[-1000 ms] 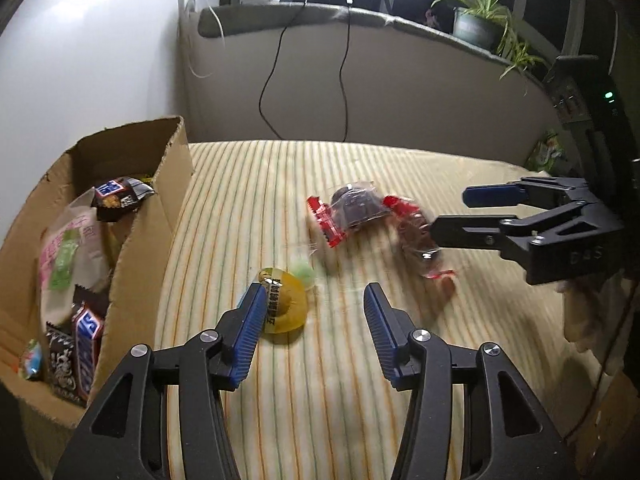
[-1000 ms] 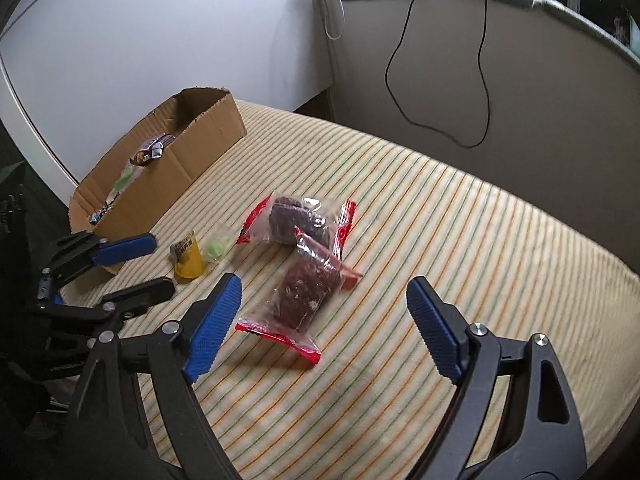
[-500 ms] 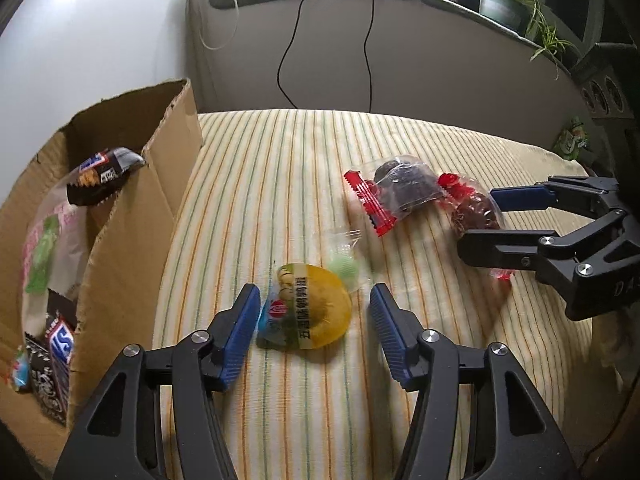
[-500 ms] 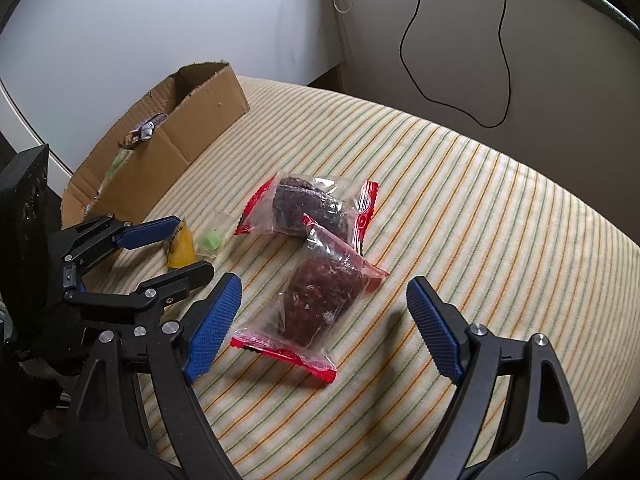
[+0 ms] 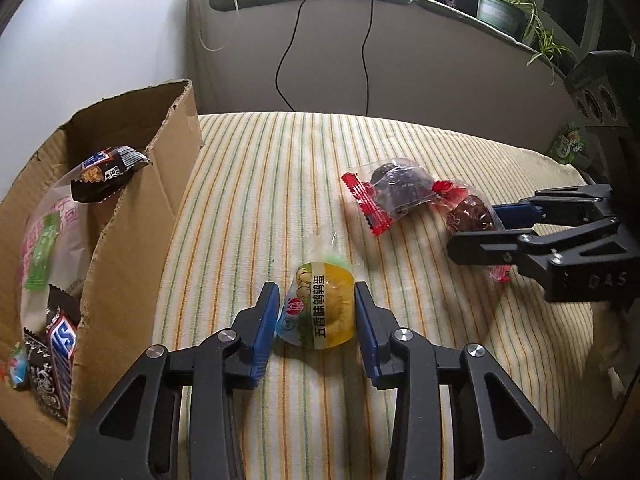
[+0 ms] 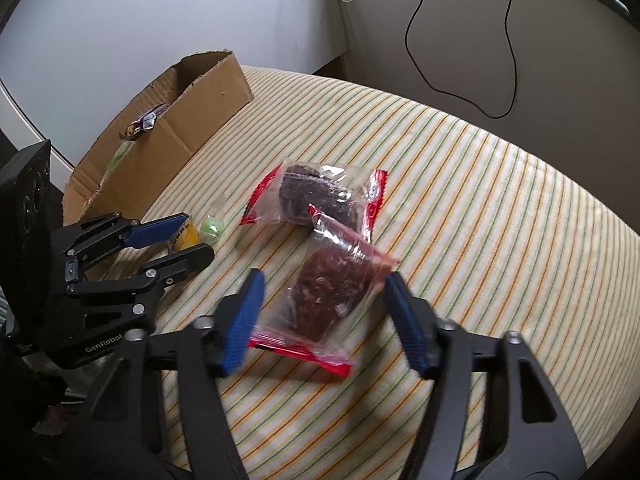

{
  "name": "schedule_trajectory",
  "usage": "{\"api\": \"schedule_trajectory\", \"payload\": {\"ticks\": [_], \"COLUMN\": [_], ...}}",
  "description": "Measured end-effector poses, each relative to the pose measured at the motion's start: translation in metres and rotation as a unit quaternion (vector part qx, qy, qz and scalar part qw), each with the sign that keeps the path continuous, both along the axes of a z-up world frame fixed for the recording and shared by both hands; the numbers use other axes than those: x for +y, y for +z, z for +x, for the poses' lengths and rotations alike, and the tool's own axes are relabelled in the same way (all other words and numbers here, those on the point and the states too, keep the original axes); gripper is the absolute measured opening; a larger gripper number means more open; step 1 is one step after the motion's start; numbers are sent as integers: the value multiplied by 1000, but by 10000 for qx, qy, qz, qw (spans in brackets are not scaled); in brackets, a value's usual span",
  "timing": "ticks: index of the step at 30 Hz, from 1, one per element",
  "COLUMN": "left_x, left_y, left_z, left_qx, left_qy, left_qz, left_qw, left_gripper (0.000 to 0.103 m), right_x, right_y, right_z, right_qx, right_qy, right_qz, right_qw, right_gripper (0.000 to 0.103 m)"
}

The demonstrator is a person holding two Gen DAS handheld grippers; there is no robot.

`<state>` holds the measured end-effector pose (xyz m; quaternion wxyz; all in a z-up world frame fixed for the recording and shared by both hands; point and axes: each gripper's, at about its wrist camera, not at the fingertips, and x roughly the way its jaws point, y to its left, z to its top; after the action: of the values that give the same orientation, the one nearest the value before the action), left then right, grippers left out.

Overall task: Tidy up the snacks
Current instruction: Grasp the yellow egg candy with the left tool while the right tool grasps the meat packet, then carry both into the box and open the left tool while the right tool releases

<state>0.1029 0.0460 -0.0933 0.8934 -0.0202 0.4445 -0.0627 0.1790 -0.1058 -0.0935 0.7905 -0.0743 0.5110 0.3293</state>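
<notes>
A yellow egg snack packet (image 5: 320, 308) lies on the striped cloth, and my left gripper (image 5: 316, 320) is closing, its blue pads touching the packet on both sides. The right wrist view shows that gripper (image 6: 198, 238) at the left with the packet (image 6: 185, 235) in it. A brown snack in a clear, red-ended wrapper (image 6: 332, 292) lies between the closing jaws of my right gripper (image 6: 324, 318); the pads stand at the wrapper's edges. A second, darker snack packet (image 6: 320, 196) lies just beyond it. The cardboard box (image 5: 120, 240) at the left holds several snacks.
A small green sweet in clear wrap (image 5: 334, 260) lies just past the yellow packet. Black cables hang down the wall behind. Potted plants (image 5: 500, 8) stand on the ledge at the back right. The cloth's edge drops off at the right, by a green packet (image 5: 568, 146).
Both grippers came down over their packets and narrowed their jaws. The left pads now touch the yellow packet; the right pads have come in beside the brown snack's wrapper.
</notes>
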Motion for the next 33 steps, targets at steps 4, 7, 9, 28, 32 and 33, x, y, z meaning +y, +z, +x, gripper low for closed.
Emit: {"api": "schedule_trajectory", "payload": {"ticks": [4,7,9,28,32,33], "left_x": [-2,-3,-3,25,33,35], "left_y": [3,6,7,57,64,65], "left_z": [-3,-7,-7,-39,-42,-43], "left_qx": [-16,-47,-70,-727,-810,-829], "left_qy": [-40,-51,-60,95,168,188], "left_qz": [-26,-78,-92,-119,-92,-80], "left_qw": [10000,9999,9999,9972,9965,9964], "left_gripper": [35,35,35,35,35,35], "right_x": [1,-1,-3,0,13,16], "right_y": [1,3,5,65,75,77], "right_z": [-2,-3,-6,-30,-33,-34], "right_qx": [-16,-39,-71,-686,-785,-806], "right_qy": [-18,-43,-55,46,130,153], "right_qz": [-24,1,9,84,105,117], "right_qw": [10000,10000,10000,9976,9968,9966], "right_gripper": [36,34,34,34,34,34]}}
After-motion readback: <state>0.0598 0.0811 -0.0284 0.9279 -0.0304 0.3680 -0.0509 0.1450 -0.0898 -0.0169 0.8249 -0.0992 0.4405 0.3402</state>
